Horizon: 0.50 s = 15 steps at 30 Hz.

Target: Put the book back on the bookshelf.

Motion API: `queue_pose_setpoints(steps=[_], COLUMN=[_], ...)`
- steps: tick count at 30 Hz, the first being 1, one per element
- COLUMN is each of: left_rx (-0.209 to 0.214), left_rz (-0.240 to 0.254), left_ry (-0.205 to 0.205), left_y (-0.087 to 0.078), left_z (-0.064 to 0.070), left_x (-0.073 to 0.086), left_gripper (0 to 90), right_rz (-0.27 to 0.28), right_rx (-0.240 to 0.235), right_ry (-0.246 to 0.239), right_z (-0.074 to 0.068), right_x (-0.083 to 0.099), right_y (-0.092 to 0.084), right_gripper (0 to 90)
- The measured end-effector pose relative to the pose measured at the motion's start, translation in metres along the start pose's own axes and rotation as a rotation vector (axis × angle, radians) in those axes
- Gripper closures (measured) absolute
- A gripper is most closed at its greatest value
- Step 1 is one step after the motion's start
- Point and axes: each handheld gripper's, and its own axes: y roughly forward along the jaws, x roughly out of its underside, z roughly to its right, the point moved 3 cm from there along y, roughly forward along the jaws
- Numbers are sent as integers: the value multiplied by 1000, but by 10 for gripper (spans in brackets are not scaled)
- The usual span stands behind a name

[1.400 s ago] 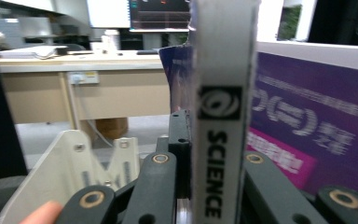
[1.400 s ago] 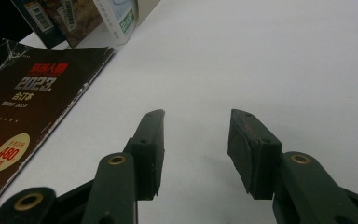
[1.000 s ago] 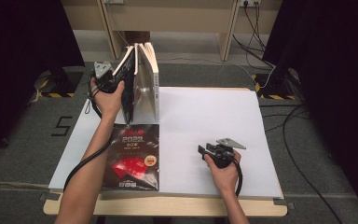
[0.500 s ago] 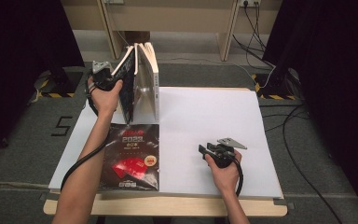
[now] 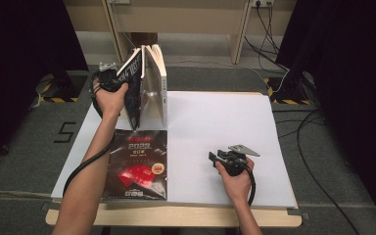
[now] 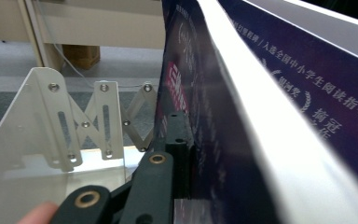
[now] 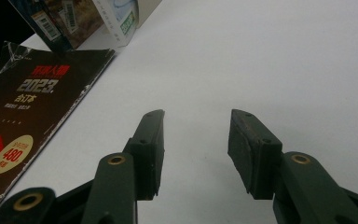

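Dark-covered book: thin volume with a navy cover bearing pale print, standing on its lower edge and tilted, its top leaning toward 11 o'clock. It sits at the tabletop's far-left area, just beside a white book standing upright at its 3 o'clock.

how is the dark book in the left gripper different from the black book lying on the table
The dark book stands on edge, leaning in the rack; the black book lies flat, cover up. The left gripper clamps the dark book, while the black book lies untouched, with the right gripper open beside it. Both have dark covers with printed text.
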Motion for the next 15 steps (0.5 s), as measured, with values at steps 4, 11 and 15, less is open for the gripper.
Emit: queue_pose_setpoints(steps=[4,11,15], left_rx=[-1,-38,-59], left_rz=[-2,66,106], left_ry=[16,22,36], left_y=[0,1,1], left_z=[0,2,3], left_x=[0,0,-5], left_gripper=[815,821,821], right_rz=[-4,3,6], right_rx=[-1,0,0], right_ry=[1,4,11], right_z=[1,1,2], right_x=[1,-1,-1], right_y=[1,-1,-2], right_gripper=[561,561,562])
